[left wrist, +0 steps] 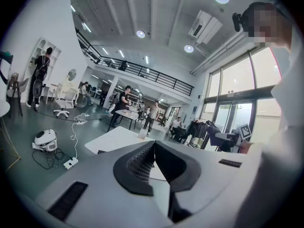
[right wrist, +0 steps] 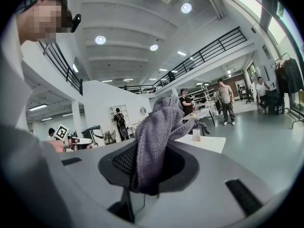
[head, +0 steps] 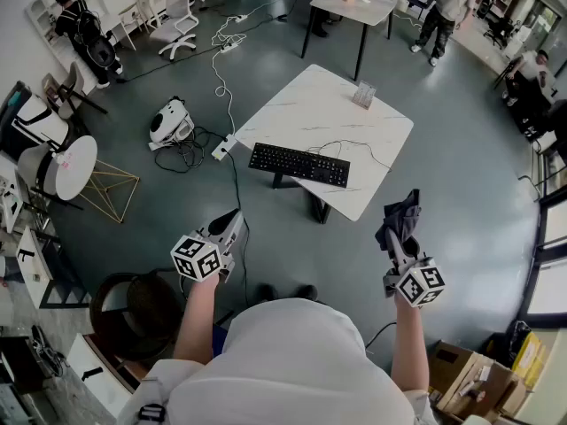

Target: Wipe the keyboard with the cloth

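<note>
A black keyboard [head: 299, 165] lies near the front edge of a white marble-top table [head: 310, 113]. Well short of the table, at the lower right of the head view, my right gripper [head: 396, 228] is shut on a grey-purple cloth [head: 400, 220]. In the right gripper view the cloth [right wrist: 156, 137] stands bunched up between the closed jaws. My left gripper [head: 233, 227] is shut with nothing in it, held in the air left of the table's near corner. In the left gripper view its jaws [left wrist: 153, 161] meet, with the table [left wrist: 118, 139] beyond.
A small card stand [head: 363, 95] and a thin cable [head: 354, 149] are on the table. On the floor left of it lie a white helmet-like device [head: 169, 120] and a power strip [head: 222, 147] with cords. A second table [head: 353, 5] and several people stand further off.
</note>
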Tool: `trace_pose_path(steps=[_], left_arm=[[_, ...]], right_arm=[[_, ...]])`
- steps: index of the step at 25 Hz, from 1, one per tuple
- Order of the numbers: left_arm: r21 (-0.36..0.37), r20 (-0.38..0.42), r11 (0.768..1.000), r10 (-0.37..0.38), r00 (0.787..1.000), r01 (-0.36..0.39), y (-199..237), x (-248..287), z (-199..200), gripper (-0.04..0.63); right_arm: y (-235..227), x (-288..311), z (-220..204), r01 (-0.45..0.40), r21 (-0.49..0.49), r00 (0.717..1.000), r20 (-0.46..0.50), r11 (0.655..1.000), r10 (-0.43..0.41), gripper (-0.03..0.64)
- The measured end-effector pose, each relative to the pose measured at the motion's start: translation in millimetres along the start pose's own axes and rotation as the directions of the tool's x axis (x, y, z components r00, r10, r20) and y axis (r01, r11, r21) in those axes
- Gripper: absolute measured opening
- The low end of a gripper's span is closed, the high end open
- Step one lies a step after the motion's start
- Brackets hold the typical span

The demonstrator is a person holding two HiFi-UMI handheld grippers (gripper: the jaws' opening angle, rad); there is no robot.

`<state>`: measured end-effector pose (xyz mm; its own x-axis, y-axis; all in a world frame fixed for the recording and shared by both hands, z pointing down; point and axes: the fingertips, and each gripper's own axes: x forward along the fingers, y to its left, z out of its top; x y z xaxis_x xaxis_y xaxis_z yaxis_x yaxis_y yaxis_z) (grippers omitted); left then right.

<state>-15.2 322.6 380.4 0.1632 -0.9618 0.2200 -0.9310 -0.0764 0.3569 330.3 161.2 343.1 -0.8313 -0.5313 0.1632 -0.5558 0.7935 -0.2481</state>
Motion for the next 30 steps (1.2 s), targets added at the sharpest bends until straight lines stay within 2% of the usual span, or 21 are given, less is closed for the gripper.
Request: trace_pose_path(steps=[15,30], left_arm=[[-0.003,-0.013,1.000,0.007,1.000,-0.007,-20,16,-7,0.014],[-0.018,-0.034,0.997,0.070,0.997,-0.070,-49,40,-30,0.014]], right_arm=[[-18,-3,2,-0.029,0.006,1.000,-0.006,1.000,0.030,0.110],[-60,3,-4,-0.114,0.042,0.993,-0.030,0.993,0.115,0.110]])
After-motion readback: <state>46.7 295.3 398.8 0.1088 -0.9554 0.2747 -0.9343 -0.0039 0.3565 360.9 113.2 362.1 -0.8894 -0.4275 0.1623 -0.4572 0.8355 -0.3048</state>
